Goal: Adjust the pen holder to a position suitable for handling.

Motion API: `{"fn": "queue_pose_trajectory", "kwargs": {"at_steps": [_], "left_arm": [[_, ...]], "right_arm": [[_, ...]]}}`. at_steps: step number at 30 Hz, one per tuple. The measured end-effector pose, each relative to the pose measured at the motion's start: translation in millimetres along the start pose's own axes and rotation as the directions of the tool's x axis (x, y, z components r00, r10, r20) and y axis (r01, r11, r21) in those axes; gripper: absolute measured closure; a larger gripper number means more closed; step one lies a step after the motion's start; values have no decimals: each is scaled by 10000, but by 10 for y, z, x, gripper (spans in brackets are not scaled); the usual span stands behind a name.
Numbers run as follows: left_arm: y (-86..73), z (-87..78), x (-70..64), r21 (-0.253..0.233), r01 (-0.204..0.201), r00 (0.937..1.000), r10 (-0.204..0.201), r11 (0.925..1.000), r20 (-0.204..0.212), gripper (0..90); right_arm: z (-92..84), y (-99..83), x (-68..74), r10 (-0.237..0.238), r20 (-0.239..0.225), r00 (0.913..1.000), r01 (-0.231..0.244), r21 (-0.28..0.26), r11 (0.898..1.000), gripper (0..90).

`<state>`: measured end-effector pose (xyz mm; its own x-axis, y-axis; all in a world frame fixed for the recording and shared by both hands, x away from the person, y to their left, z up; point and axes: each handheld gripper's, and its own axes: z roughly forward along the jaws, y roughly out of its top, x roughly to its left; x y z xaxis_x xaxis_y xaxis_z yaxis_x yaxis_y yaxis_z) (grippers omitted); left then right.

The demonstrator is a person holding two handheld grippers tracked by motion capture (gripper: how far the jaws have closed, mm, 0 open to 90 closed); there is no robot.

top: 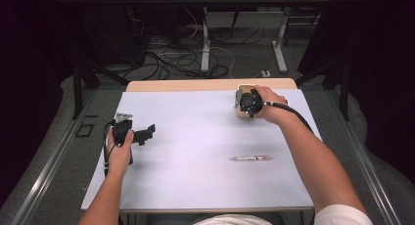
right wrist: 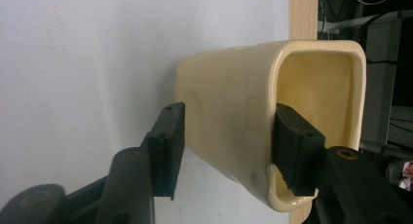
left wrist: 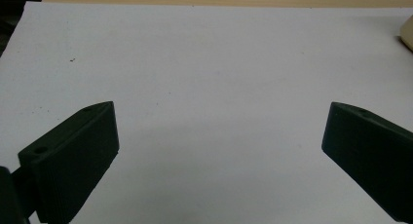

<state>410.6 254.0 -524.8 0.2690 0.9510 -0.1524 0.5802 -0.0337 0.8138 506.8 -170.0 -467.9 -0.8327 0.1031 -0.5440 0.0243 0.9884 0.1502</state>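
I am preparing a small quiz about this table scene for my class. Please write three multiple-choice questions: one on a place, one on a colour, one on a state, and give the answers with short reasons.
1. Where does the pen lie?
A. inside the container
B. on the white table cover, nearer the person than the container
C. between the left gripper's jaws

2. What colour is the container?
A. cream-yellow
B. blue
C. black

3. How does the left gripper stand?
A. shut on the pen
B. shut on the container
C. open, with nothing between its jaws

Answers:
1 B: the high view shows the pen alone on the table cover, on the near side of the container.
2 A: the right gripper view shows its cream-yellow walls, one wall between the jaws of the right gripper.
3 C: the left gripper view shows its jaws wide apart over bare cover.
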Motion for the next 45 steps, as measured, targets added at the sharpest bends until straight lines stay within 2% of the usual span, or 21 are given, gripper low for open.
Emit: {"fn": "queue_pose_trajectory", "kwargs": {"at_steps": [1,2,4,5,7,10,13,15,20,21,22,24,25,28,30,33,35,37,39,44,45], "left_arm": [[0,0,0,0,5,10000,-5,10000,-12,1],[0,2,1,17,-3,10000,3,10000,-27,1],[0,2,1,18,0,10000,1,10000,-26,1],[0,2,1,15,-6,10000,6,10000,-25,1],[0,2,0,7,2,10000,-2,10000,-16,1],[-1,5,-3,25,-6,10000,6,10000,-20,1],[-1,7,-4,37,-20,10000,20,10000,-24,1],[-2,6,-6,57,-17,10000,17,10000,-41,1],[-2,5,-8,56,-26,10000,26,10000,-37,1],[-2,6,-7,59,-28,10000,28,10000,-46,1],[-2,6,-7,54,-24,10000,25,10000,-52,1],[-2,6,-7,60,-20,10000,20,10000,-46,1],[-2,6,-7,60,-20,10000,20,10000,-46,1],[-2,6,-6,64,-22,10000,23,10000,-48,1],[-2,7,-5,47,-25,10000,25,10000,-32,1],[-3,7,-2,64,-33,10000,34,10000,-53,1],[-3,8,0,65,-23,10000,24,10000,-56,1],[-4,10,2,57,-23,10000,23,10000,-50,1],[-6,11,3,79,-24,10000,25,10000,-63,1],[-5,9,0,76,-36,10000,36,10000,-62,1],[-5,10,0,69,-26,10000,26,10000,-59,1]], "right_arm": [[-9,3,3,-117,7,9999,117,130,9998,528],[21,-8,24,-46,262,9996,55,-329,9994,537],[29,-9,29,-73,287,9996,87,-499,9987,552],[-27,8,18,-99,-13,10000,99,67,9999,595],[-60,11,14,-35,-204,9998,41,276,9996,631],[-68,9,26,-111,-176,9998,112,26,9999,691],[-106,24,44,-34,-578,9983,54,353,9994,744],[-99,22,59,-86,-557,9984,96,183,9998,767],[-106,41,87,-227,-775,9967,251,300,9992,826],[-89,36,116,-115,-674,9977,119,45,9999,829],[-82,40,114,-321,-676,9972,319,-39,9995,833],[-112,58,124,-202,-991,9949,249,463,9986,839],[-116,68,108,-435,-1114,9928,498,549,9972,842],[-119,83,126,-338,-1302,9909,436,732,9964,846],[-102,81,135,-393,-1103,9931,446,462,9979,847],[-129,93,127,-382,-1131,9929,479,847,9953,843],[-131,86,137,-238,-1051,9942,328,849,9959,842],[-120,77,136,-366,-809,9960,416,610,9973,840],[-124,80,147,-259,-827,9962,317,692,9971,840],[-135,95,144,-452,-663,9968,507,835,9952,834],[-110,84,158,-446,-335,9984,462,477,9978,832]]}}
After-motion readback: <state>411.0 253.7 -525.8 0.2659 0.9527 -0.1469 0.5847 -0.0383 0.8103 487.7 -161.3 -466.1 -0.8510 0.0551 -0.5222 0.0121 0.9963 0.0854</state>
